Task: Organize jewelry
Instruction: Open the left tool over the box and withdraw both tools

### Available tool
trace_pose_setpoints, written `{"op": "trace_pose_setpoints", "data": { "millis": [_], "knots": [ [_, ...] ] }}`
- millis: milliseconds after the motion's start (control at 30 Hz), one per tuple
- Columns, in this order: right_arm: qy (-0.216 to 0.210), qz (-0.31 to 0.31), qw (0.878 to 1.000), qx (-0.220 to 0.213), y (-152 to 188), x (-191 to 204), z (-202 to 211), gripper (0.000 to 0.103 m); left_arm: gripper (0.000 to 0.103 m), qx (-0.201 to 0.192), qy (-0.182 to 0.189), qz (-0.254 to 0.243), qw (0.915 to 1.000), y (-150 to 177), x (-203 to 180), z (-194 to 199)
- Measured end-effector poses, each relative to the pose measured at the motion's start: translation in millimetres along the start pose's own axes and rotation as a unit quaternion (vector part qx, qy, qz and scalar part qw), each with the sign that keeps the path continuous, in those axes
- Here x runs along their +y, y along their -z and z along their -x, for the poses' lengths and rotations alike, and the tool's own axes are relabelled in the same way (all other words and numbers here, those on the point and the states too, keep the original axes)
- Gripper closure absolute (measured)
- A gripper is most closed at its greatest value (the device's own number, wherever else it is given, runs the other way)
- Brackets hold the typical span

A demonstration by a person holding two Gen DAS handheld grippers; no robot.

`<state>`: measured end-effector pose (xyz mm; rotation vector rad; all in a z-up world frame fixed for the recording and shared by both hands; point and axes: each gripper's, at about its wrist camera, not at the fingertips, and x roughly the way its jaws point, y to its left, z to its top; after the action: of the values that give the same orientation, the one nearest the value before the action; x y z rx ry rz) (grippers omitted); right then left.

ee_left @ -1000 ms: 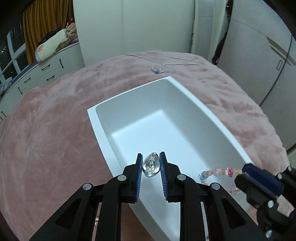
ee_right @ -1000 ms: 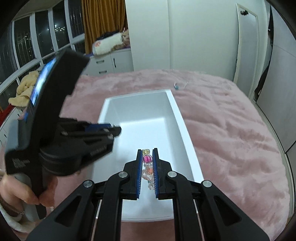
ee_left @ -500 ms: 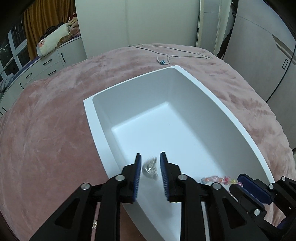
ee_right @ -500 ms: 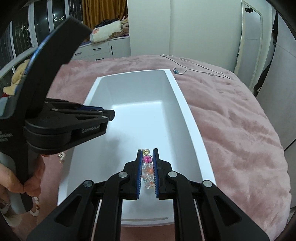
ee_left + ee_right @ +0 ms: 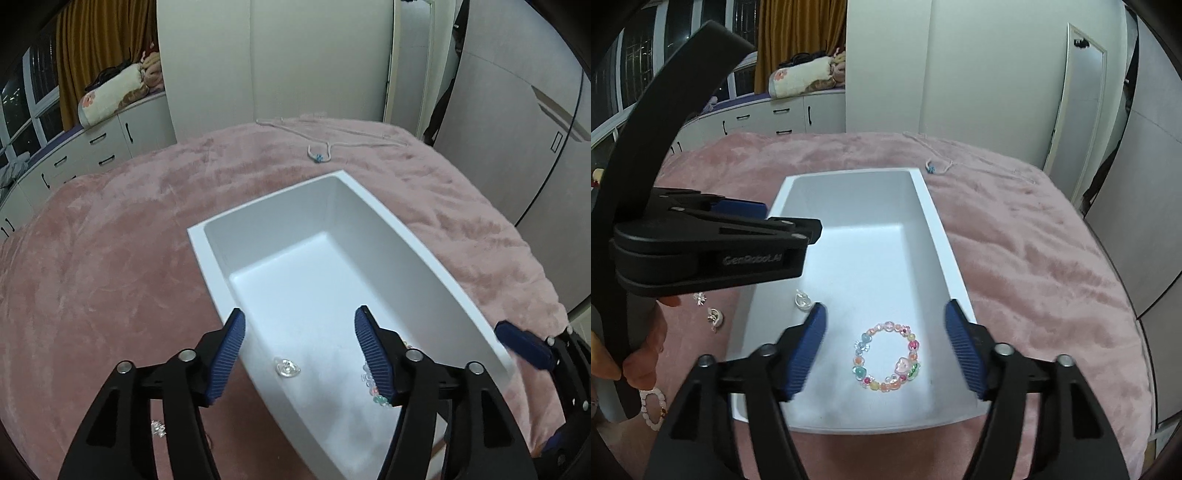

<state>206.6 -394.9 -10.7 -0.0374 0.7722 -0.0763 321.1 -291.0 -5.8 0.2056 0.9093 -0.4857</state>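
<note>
Trinkets lie loose on the fuzzy pink blanket (image 5: 1034,258) at the far left: a pale beaded ring (image 5: 652,404) under the person's hand (image 5: 639,365), then two small sparkly earrings (image 5: 709,310) just outside the box wall. The left gripper (image 5: 299,349) has just been opening; its ribbed blue pads stand spread with nothing between them, and its black body blocks part of the right wrist view. Below it, a clear glass teardrop charm (image 5: 286,367) rests on the floor of the smooth white rectangular box (image 5: 942,236). Further right, the colourful beaded bracelet (image 5: 886,358) lies as a flat circle on the box floor. The right gripper (image 5: 884,350) has likewise just been opening and hangs spread above the bracelet, clear of it. Beyond the box, a thin cord necklace (image 5: 319,153) lies on the blanket.
</note>
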Motion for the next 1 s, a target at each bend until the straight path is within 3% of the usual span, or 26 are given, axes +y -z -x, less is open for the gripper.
{"op": "trace_pose_setpoints", "data": {
  "millis": [400,733,1000],
  "knots": [
    [-0.013,0.02,0.998,-0.059,-11.1,35.8,63.2,0.016,0.017,-0.068,-0.031,0.022,0.9969,30.3,52.4,99.0],
    [-0.039,0.051,0.993,-0.098,-16.5,94.3,110.1,0.009,0.013,-0.095,-0.079,0.031,0.9919,73.8,110.4,169.9],
    [-0.069,0.073,0.989,-0.107,-13.0,145.7,126.2,0.009,0.012,-0.098,-0.091,0.055,0.9895,112.0,148.8,200.1]
  ]
}}
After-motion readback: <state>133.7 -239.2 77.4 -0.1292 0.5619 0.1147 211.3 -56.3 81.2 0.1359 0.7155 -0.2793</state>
